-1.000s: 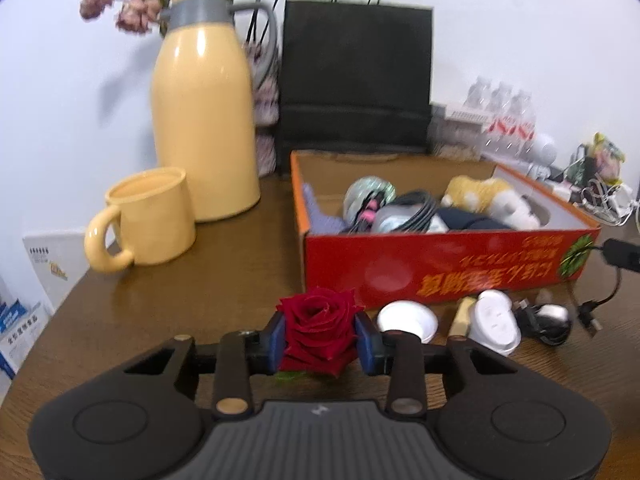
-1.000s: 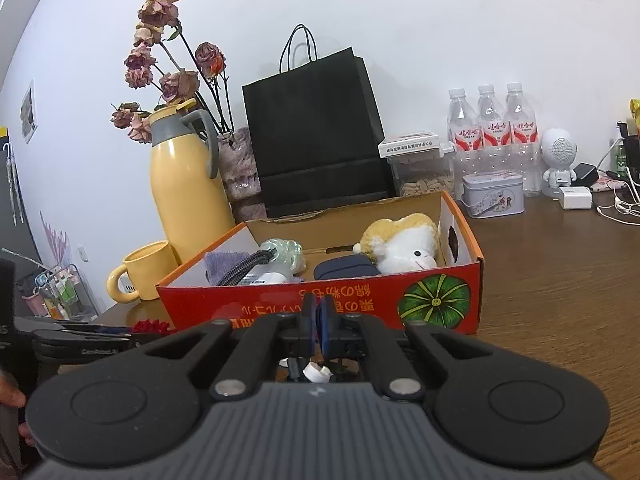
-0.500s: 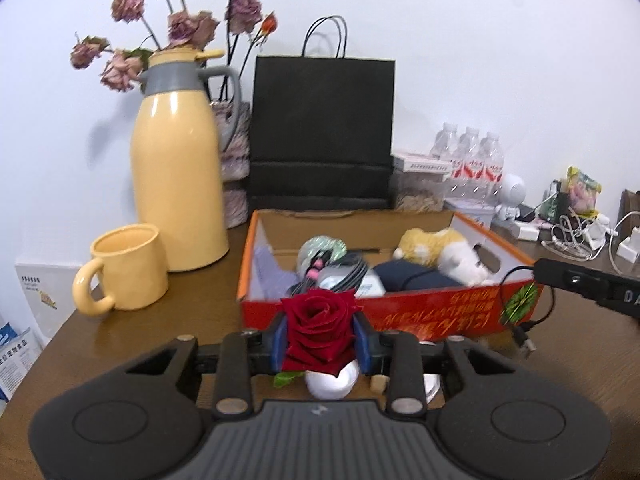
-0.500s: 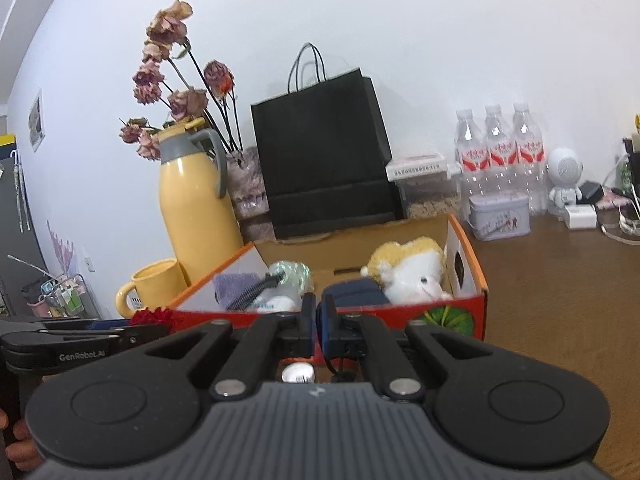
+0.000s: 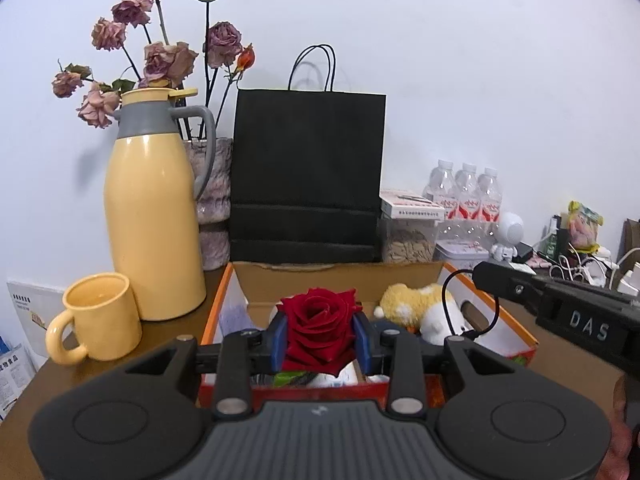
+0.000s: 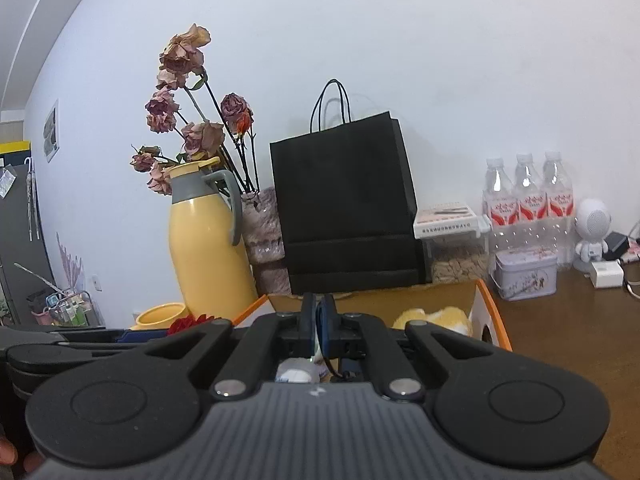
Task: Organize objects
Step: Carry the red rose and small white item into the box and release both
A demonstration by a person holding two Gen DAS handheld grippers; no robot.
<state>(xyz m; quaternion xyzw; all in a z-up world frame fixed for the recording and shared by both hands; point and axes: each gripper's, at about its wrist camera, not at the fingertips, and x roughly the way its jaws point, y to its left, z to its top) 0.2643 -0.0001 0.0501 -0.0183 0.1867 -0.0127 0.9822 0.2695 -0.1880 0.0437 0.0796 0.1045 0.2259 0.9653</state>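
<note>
Clamping a deep red velvety rose bloom (image 5: pixel 318 330) between the blue pads of the left gripper (image 5: pixel 319 337), holding it just above the near wall of the open orange-red cardboard box (image 5: pixel 516 334), in front of the yellow-and-white plush toy (image 5: pixel 420 307) lying inside that box. Pinching a thin black cable (image 5: pixel 476 304) in the right gripper (image 6: pixel 318 325), jaws pressed together on it, the cable looping down over the right side of the box, beside the plush toy.
</note>
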